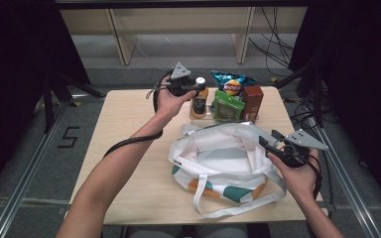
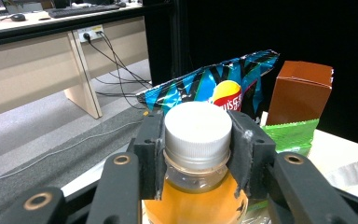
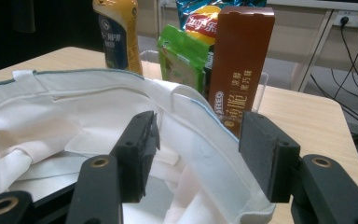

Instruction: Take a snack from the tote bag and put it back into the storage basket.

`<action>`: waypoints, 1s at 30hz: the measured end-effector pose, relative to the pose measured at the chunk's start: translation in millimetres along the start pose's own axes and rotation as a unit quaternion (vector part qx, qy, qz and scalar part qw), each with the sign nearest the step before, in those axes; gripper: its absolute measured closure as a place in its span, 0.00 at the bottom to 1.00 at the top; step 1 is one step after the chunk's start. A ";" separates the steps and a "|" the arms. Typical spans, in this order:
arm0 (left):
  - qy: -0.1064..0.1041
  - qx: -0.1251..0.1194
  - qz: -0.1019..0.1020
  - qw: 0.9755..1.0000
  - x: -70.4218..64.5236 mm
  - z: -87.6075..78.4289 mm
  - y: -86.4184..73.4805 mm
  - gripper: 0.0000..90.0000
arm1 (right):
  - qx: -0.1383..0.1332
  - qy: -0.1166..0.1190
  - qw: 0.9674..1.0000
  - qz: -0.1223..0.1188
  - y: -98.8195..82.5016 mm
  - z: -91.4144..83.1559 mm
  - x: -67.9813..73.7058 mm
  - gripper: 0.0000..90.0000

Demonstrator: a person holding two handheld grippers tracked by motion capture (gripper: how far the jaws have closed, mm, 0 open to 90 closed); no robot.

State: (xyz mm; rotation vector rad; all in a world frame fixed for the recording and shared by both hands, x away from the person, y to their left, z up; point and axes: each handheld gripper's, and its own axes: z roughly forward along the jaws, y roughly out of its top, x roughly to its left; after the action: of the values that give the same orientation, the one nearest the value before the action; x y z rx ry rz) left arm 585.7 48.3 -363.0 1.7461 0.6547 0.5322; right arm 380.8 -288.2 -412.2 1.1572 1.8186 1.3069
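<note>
A: What is the left gripper [image 2: 196, 154] doing at the far side of the worktop [image 1: 129, 119]?

B: Its fingers [image 2: 150, 154] are pinching the neck of the orange drink bottle [image 2: 196, 200], one pad on each side just under the white cap [image 2: 197, 128]. In the high view the left gripper [image 1: 191, 88] is sitting over the bottle [image 1: 199, 105], which is standing upright at the far edge, at the left end of a row of groceries.

A: What is standing beside it?

B: A green packet [image 1: 228, 105], a brown carton [image 1: 252, 101] and, behind them, a blue crisp bag [image 1: 232, 83]. They are all sitting close together in a clear tray [image 3: 263, 95].

A: And the right gripper [image 3: 198, 154]?

B: It is hovering at the right rim of the white tote bag [image 1: 223, 158], which is lying open in the middle of the worktop, nearer the person. Its fingers [image 3: 265, 154] are standing spread, with the bag's rim [image 3: 205, 140] running between them; I cannot tell whether either pad is touching the cloth.

A: Where does it sit in the high view?

B: The right gripper [image 1: 267, 141] is pointing left, toward the bag's opening.
</note>
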 end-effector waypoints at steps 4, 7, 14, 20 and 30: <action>0.002 0.002 -0.003 1.000 0.2 0.8 -2.2 0.65 | 0.000 0.002 1.000 0.001 0.0 0.0 0.2 0.52; 0.003 0.004 -0.003 1.000 0.3 1.4 -3.6 0.65 | -0.003 0.002 1.000 -0.011 0.5 0.5 -1.3 0.52; 0.001 0.008 -0.003 1.000 0.1 2.7 -7.3 0.65 | -0.001 0.002 1.000 0.000 0.2 0.1 0.7 0.52; 0.003 0.013 0.000 1.000 0.1 4.0 -9.8 0.65 | -0.003 0.006 1.000 -0.006 0.3 0.9 -0.5 0.52; 0.003 0.019 0.000 1.000 -0.2 5.0 -13.6 0.65 | 0.000 0.003 1.000 -0.010 0.5 0.3 0.1 0.52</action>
State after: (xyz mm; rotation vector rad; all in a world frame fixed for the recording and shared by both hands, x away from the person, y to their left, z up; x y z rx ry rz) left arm 586.7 47.4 -377.4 1.7803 0.6729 0.5295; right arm 381.1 -287.9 -411.8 1.1332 1.8297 1.3006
